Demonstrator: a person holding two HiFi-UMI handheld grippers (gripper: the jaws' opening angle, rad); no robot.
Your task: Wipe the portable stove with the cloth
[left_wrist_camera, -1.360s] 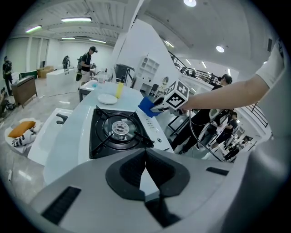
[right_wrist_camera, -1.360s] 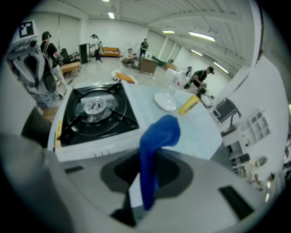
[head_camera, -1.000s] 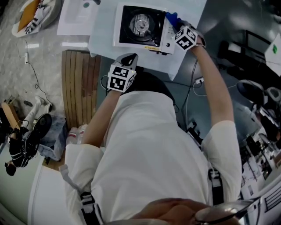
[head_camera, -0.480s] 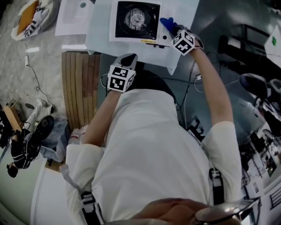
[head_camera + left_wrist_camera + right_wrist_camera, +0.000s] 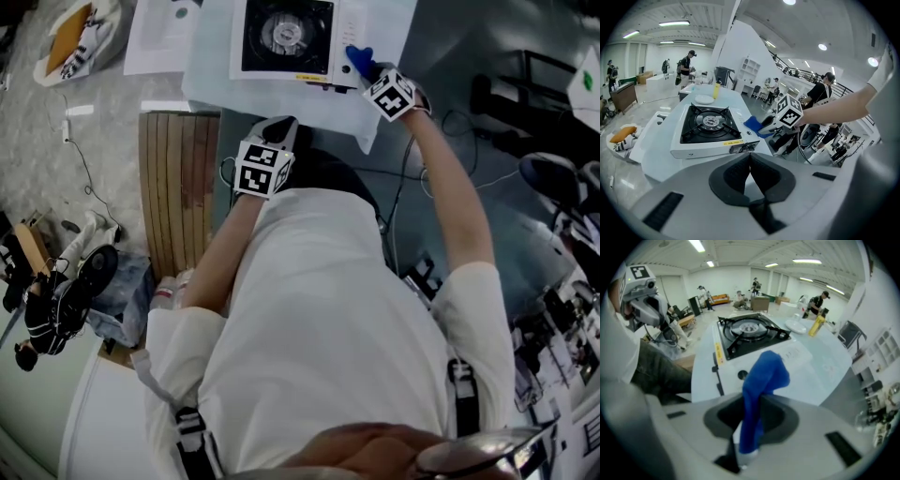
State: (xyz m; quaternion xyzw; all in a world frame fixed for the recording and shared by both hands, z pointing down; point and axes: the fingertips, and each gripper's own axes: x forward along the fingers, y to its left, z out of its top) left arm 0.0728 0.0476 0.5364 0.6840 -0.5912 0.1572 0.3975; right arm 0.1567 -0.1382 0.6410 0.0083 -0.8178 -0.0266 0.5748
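Clamping the blue cloth [image 5: 761, 380] near the stove [image 5: 751, 333], right gripper [image 5: 751, 401] jaws; left gripper [image 5: 750, 158] jaws together, empty.

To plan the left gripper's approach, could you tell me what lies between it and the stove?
Only a bare strip of table, as the left gripper view shows, separates the left gripper from the stove.

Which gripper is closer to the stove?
Right. The right gripper, shut on the blue cloth, is at the right-hand panel of the stove. The left gripper hangs near the table's front edge, short of the stove, jaws together.
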